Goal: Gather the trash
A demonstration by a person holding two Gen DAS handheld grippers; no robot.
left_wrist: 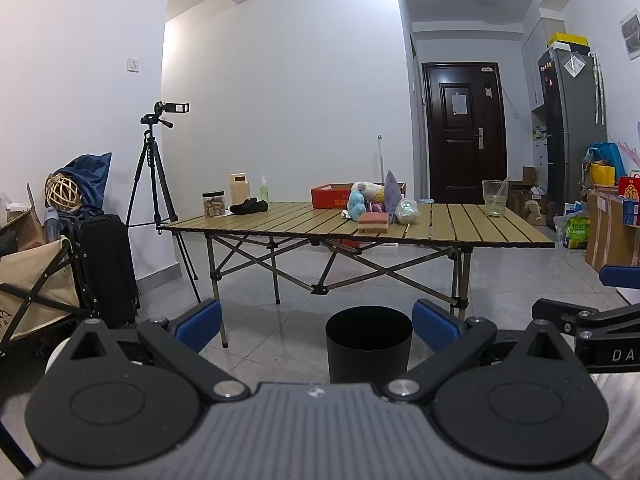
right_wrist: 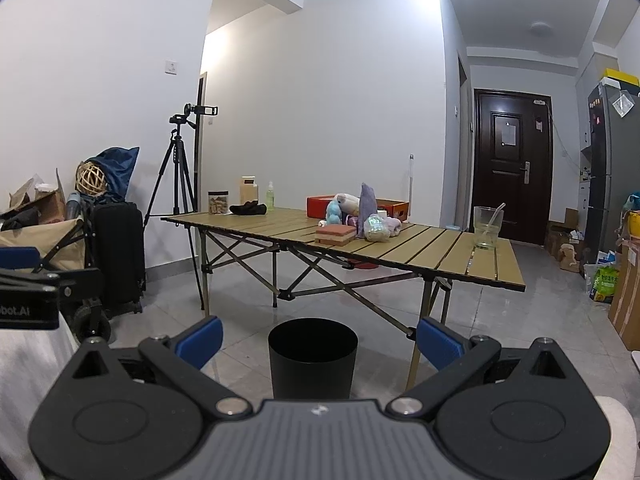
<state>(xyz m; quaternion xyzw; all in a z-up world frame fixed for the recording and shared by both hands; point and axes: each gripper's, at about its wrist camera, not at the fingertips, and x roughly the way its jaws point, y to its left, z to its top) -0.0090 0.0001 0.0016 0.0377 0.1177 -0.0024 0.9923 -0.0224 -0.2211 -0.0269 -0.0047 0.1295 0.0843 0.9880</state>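
Both hand-held grippers (left_wrist: 316, 326) (right_wrist: 318, 342) wide open, empty; black bin (left_wrist: 369, 344) on floor just ahead.

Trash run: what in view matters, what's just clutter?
Relevant: black bin on the floor, crumpled wrapper on the table, left tongs and right tongs, both open and empty.
Likely clutter: plush toy, sponge, glass, jar, tripod.

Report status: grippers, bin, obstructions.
Left gripper open, empty. Right gripper open, empty. Black bin upright on floor, short of the folding table. Crumpled wrapper on tabletop; nothing blocking the bin.
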